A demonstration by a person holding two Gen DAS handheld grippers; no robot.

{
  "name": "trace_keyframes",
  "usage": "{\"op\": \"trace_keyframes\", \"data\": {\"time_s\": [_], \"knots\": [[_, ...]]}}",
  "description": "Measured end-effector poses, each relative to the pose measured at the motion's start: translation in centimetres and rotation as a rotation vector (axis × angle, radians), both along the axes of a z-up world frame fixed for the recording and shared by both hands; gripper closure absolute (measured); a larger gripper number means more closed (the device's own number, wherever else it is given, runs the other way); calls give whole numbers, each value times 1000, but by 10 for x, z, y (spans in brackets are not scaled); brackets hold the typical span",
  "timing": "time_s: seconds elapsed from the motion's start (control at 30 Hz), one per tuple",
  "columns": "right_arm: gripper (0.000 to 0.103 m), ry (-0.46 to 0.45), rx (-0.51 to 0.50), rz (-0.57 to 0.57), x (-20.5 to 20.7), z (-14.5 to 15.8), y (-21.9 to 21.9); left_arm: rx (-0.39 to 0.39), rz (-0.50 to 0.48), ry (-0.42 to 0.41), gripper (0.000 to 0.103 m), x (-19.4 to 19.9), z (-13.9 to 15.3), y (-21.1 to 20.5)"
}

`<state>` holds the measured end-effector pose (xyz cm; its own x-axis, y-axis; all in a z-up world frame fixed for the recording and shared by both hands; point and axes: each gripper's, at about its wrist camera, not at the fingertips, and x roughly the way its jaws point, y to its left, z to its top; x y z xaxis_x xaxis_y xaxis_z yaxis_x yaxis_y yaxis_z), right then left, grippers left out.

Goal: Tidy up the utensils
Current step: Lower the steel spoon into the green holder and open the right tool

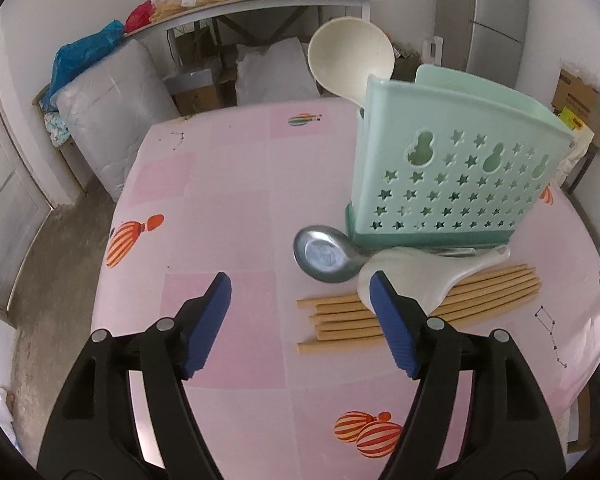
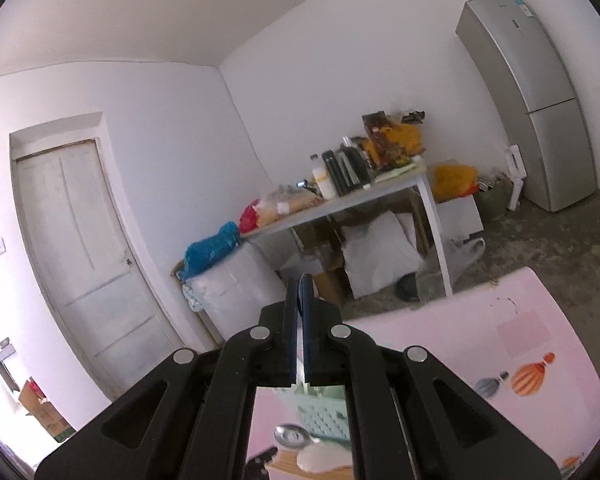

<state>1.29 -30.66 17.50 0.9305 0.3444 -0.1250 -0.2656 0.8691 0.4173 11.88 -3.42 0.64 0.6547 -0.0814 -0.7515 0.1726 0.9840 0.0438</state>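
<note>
We are holding our left tongs (image 1: 300,320) with their blue pads spread wide apart above the pink worktop (image 1: 220,208), and nothing is sitting between them. The utensils are lying ahead and to the right of these tongs: a bundle of wooden chopsticks (image 1: 340,322) is stretching across the cloth, its near ends falling in the gap just ahead of the right pad (image 1: 392,328), and a white rice paddle (image 1: 412,276) is resting on top of the bundle, partly hidden behind that pad. A metal ladle (image 1: 324,256) is lying just beyond, its bowl facing up and its handle running under the paddle towards the mint-green utensil holder (image 1: 452,176), which is standing upright right behind it. A cream ladle (image 1: 350,56) is already standing in the holder's far left corner. Our right tongs (image 2: 300,292) are pressed together on nothing, pointing out towards the door and the cluttered table, with the holder and utensils showing only dimly beneath them.
</note>
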Motion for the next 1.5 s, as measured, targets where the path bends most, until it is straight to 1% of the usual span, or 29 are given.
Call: {"op": "trace_keyframes", "data": {"time_s": [0.13,0.23,0.33,0.4,0.57,0.83,1.0,1.37,1.5], "knots": [[101,-9,11,21,21,3,0,-8,12,20,34,3,-3,1],[101,6,8,27,38,-4,0,-9,17,29,34,4,-5,1],[101,29,18,40,54,-16,-1,-5,21,29,34,4,-6,-1],[101,56,30,46,63,-29,-4,-6,24,29,34,5,-6,0],[101,124,102,66,77,-64,-15,-2,27,18,34,4,-6,-1],[101,201,177,46,80,-103,-33,8,36,-2,34,5,-2,-1],[101,236,205,33,77,-119,-40,18,42,-14,34,5,0,-1],[101,269,212,10,77,-129,-44,29,53,-29,34,3,4,1],[101,270,201,-4,76,-127,-44,33,54,-33,34,2,5,0]]}}
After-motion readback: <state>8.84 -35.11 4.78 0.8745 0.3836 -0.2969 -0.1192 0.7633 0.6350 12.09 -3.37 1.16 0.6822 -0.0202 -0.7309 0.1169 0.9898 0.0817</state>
